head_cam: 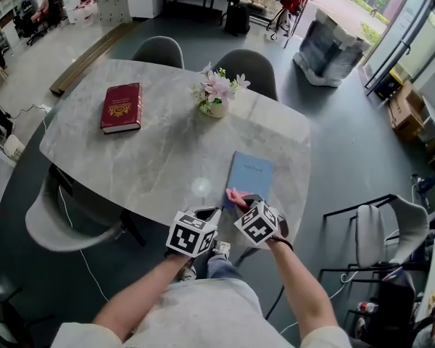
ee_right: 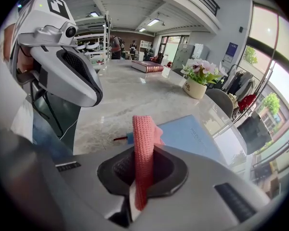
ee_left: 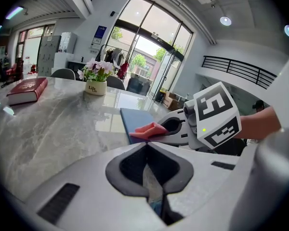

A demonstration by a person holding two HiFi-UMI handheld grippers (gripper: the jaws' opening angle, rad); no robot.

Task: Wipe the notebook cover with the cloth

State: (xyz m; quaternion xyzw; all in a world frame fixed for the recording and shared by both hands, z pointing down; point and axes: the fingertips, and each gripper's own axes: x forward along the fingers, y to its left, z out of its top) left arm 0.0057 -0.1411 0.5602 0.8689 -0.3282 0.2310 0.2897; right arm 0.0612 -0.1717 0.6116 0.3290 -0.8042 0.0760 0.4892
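A pale blue rectangular notebook (head_cam: 250, 172) lies flat on the grey marble-patterned bench (head_cam: 159, 158), close to the near edge. A short line of small print on its cover is too fine to read. The right hand-held gripper (ee_right: 143, 150) is clamped on a pink knitted cloth (ee_right: 143, 134). The folded strip stands up between its jaws, and its free end reaches over the notebook's near left corner. Whether it presses on the cover cannot be told. The left hand-held gripper (ee_left: 145, 147) sits just beside the right one, off the notebook's near left corner. Its jaws are together with nothing between them. Each gripper carries a white cube with black square markers. Further back on the bench stands a small cream ceramic pot (ee_left: 95, 87) of pink and white flowers, with the word "Life" readable on its side and a smaller line under it that cannot be made out. Well to the left of it lies a closed dark red hardcover book (head_cam: 122, 107) with a gold emblem on the cover, its lettering illegible.
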